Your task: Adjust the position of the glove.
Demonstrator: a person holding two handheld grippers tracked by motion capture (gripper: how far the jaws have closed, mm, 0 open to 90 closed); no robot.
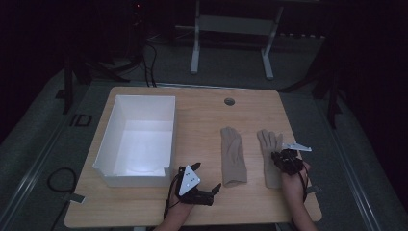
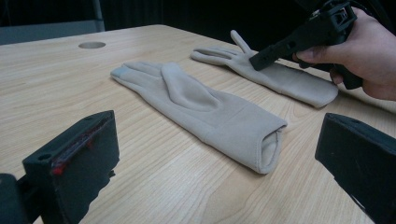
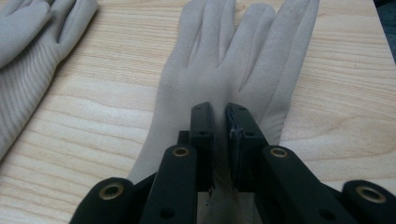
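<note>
My right gripper [image 3: 219, 122] is down on the right-hand beige knit glove [image 3: 233, 60], jaws nearly together, pinching a fold at its palm — soft, light, floppy, so it should bunch and drape. My left gripper [image 2: 219, 163] gapes wide before the other beige glove [image 2: 205, 109], flat mid-bench [image 1: 202, 115], beside the white box [image 1: 137, 139].

Your left gripper [image 1: 215, 188] sits low near the table's front edge, its jaws spread wide and pointing toward your right. Your right gripper [image 3: 220, 122] points forward and down, jaws nearly closed with a fold of cloth pinched between them, your right hand [image 2: 359, 51] wrapped around its handle.
</note>
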